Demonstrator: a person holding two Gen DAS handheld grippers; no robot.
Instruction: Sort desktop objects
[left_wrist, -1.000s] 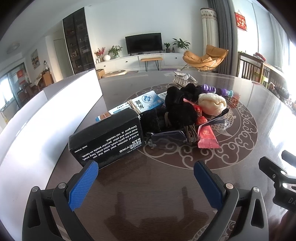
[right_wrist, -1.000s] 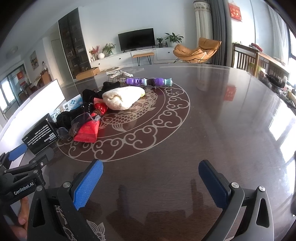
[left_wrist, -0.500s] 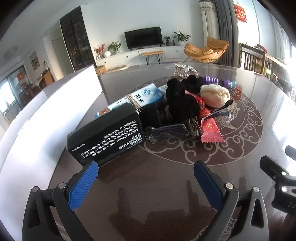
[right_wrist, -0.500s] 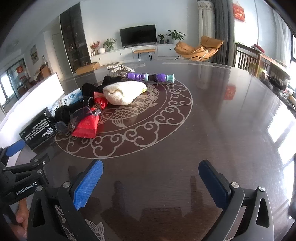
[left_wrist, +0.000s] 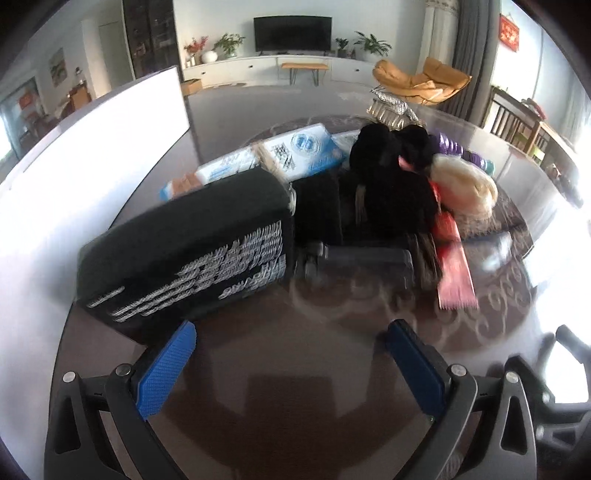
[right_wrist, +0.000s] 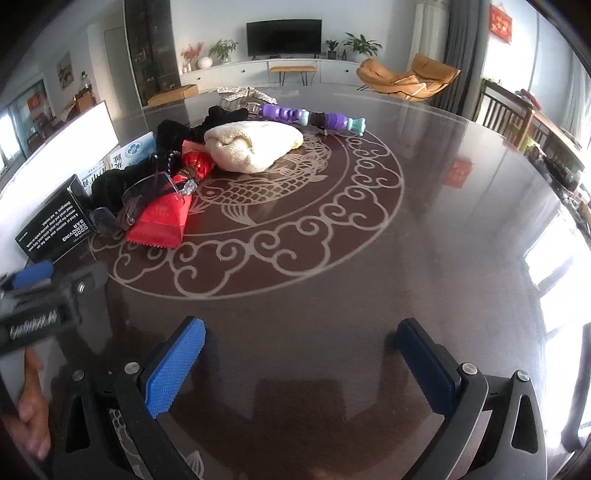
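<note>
The black box (left_wrist: 192, 254) is lying on the dark table (right_wrist: 424, 258), at the left end of the pile, touching the black cloth (left_wrist: 384, 192). I am holding the left gripper (left_wrist: 291, 336) low, pointing at the box, jaws wide and holding nothing. The right gripper (right_wrist: 301, 332) is hovering over bare table, also wide and holding nothing.

Pile sits left of my table's centre motif. Matte black rectangular box with white print (left_wrist: 184, 247) lies nearest, print upside down. Behind it: blue-white paper packets (left_wrist: 295, 149), black fabric bundle (left_wrist: 384, 184), cream knitted cloth (right_wrist: 251, 146), red foil sachet (right_wrist: 162, 221), clear-lens glasses (right_wrist: 147, 186), purple-teal segmented stick (right_wrist: 314, 119) farthest.
</note>
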